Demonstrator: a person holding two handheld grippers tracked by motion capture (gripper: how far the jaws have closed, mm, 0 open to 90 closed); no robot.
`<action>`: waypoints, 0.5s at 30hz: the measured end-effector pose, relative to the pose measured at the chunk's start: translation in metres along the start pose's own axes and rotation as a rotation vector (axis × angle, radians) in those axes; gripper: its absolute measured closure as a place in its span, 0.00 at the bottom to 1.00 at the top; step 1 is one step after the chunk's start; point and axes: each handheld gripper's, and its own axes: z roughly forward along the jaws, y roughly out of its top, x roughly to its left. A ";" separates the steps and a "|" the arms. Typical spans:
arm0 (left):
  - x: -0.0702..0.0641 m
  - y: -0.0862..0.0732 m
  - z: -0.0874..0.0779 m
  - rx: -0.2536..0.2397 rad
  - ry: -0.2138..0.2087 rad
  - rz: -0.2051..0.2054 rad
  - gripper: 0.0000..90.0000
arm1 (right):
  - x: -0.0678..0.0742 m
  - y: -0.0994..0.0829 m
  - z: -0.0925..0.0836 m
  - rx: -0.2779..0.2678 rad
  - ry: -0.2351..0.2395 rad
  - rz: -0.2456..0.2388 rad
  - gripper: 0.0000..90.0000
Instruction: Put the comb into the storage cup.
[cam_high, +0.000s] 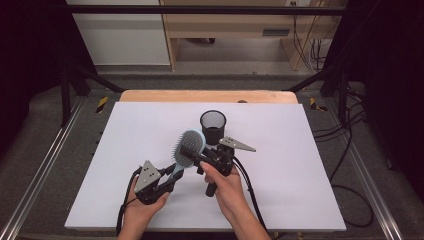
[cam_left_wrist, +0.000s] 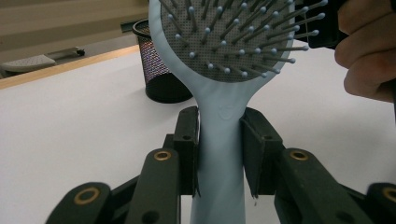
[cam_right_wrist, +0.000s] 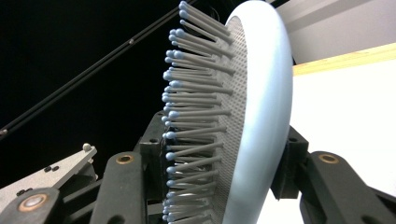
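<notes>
A light blue hairbrush (cam_high: 191, 145) is held above the white table between both grippers, near the front middle. My left gripper (cam_high: 175, 173) is shut on its handle; in the left gripper view the jaws (cam_left_wrist: 219, 149) press the handle from both sides while the bristled head (cam_left_wrist: 229, 42) rises above them. My right gripper (cam_high: 194, 155) is shut on the head of the hairbrush (cam_right_wrist: 261, 93), one jaw against the bristles and the other against the smooth back, as the right gripper view (cam_right_wrist: 224, 158) shows.
A black mesh cup (cam_high: 213, 126) stands upright just behind the brush, also in the left gripper view as the cup (cam_left_wrist: 159, 70). The white table top (cam_high: 300, 165) spreads to all sides, with a wooden edge (cam_high: 207, 96) at the back.
</notes>
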 end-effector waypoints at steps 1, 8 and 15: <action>0.000 0.000 0.000 0.000 0.000 0.000 0.76 | 0.000 0.000 0.000 0.000 0.000 0.000 0.56; 0.004 -0.001 -0.002 -0.012 0.011 -0.013 0.75 | 0.004 0.000 0.004 -0.009 -0.023 0.003 0.57; 0.006 0.003 -0.006 -0.080 -0.001 -0.027 0.60 | 0.003 0.006 0.000 -0.018 -0.052 -0.021 0.57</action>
